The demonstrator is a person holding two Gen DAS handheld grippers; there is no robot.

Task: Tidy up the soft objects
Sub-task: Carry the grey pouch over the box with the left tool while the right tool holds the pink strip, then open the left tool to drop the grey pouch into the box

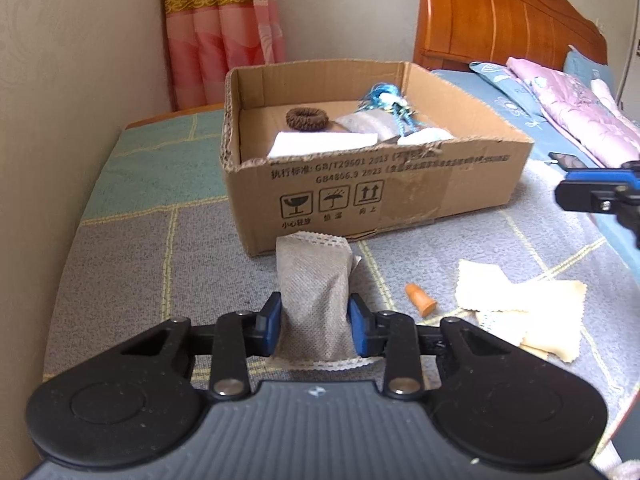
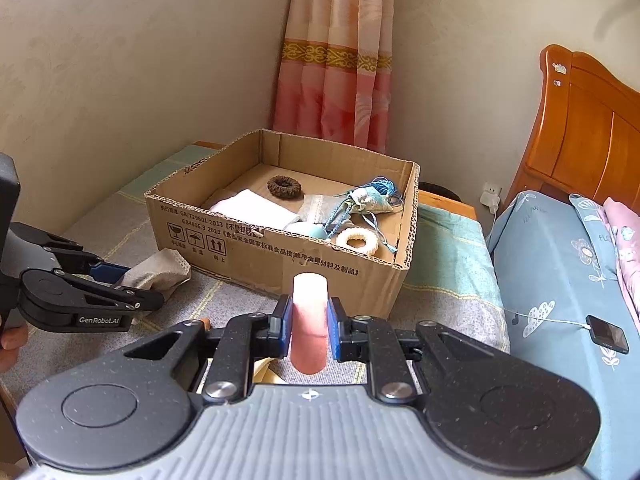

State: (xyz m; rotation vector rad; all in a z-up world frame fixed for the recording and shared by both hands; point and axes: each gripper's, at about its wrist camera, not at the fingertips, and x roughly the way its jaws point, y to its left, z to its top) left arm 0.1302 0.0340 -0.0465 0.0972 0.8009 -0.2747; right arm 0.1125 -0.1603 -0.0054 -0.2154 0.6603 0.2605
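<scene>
My left gripper (image 1: 314, 316) is shut on a grey lace-edged cloth pouch (image 1: 314, 280) just above the bedspread, in front of the open cardboard box (image 1: 380, 192). It also shows in the right wrist view (image 2: 116, 276) with the pouch (image 2: 160, 270). My right gripper (image 2: 309, 318) is shut on a pink rubber finger cot (image 2: 310, 316), held before the box (image 2: 280, 268). The box holds a brown scrunchie (image 2: 284, 187), white cloth (image 2: 256, 208), a blue tasselled sachet (image 2: 370, 198) and a cream ring (image 2: 357, 241).
On the bedspread lie an orange finger cot (image 1: 420, 300) and cream cloth squares (image 1: 520, 312). A wall is on the left, a pink curtain (image 2: 332, 60) behind the box. A bed with wooden headboard (image 2: 588, 136), quilt and phone (image 2: 608, 336) is on the right.
</scene>
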